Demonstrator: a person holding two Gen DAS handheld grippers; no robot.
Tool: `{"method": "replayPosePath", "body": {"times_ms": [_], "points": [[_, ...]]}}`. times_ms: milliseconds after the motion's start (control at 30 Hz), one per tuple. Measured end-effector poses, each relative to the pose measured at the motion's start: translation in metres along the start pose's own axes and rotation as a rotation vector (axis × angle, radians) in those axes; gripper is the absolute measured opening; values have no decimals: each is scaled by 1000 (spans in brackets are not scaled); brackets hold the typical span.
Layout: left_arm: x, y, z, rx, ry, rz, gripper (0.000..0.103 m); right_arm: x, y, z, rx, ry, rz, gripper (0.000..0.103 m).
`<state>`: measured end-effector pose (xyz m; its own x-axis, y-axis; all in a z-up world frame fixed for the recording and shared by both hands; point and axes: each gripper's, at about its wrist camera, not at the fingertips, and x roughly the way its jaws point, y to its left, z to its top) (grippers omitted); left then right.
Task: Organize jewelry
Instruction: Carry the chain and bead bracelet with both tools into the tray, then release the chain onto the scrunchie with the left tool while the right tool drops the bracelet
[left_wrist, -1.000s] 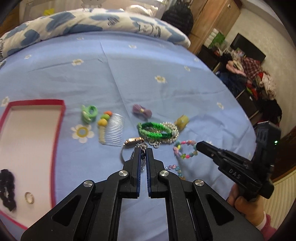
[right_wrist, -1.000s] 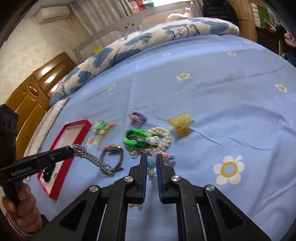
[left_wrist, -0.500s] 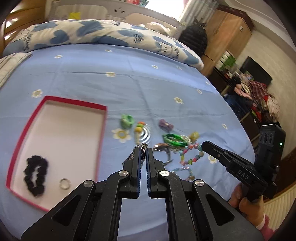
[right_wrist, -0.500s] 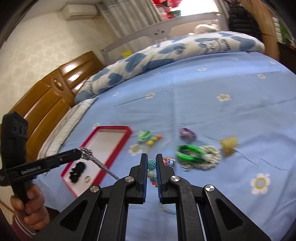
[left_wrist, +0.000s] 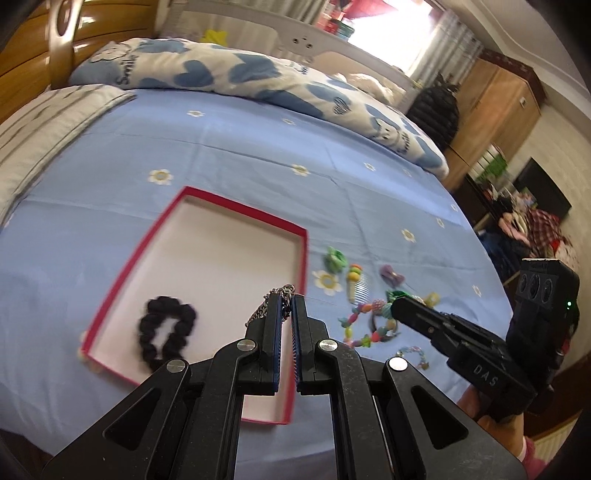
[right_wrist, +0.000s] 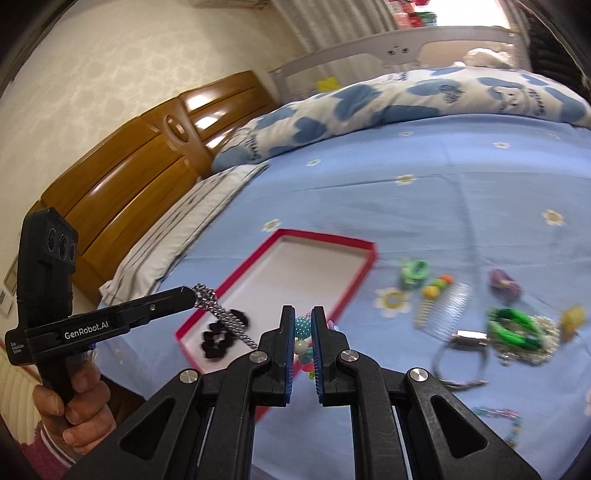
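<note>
The left wrist view is taken from just behind the left gripper (left_wrist: 284, 301), angled down along its jaws over the bed (left_wrist: 258, 155) toward the red-rimmed box (left_wrist: 236, 210), with the window and wardrobe beyond. The right wrist view is taken from behind the right gripper (right_wrist: 303, 314), likewise tilted down, facing the headboard (right_wrist: 122, 177) side. The box, the scattered jewelry and the quilt are shared by both views, and each gripper is seen from the other's camera.
</note>
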<state>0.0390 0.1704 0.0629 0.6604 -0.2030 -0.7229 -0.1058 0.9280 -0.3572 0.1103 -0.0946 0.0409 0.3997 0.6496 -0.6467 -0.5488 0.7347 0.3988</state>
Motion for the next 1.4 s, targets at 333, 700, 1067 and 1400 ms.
{"method": "replayPosePath", "body": {"times_ms": [333, 700, 1067, 1400], "points": [[2, 47, 1, -80, -3, 45, 4, 52, 50, 5, -63, 60, 81, 8], [34, 89, 0, -148, 50, 88, 4, 106, 47, -4, -28, 151, 72, 8], [63, 112, -21, -174, 122, 167, 4, 132, 28, -27, -10, 246, 21, 8], [71, 102, -21, -114, 141, 217, 4, 142, 22, -33, 3, 298, 16, 13]]}}
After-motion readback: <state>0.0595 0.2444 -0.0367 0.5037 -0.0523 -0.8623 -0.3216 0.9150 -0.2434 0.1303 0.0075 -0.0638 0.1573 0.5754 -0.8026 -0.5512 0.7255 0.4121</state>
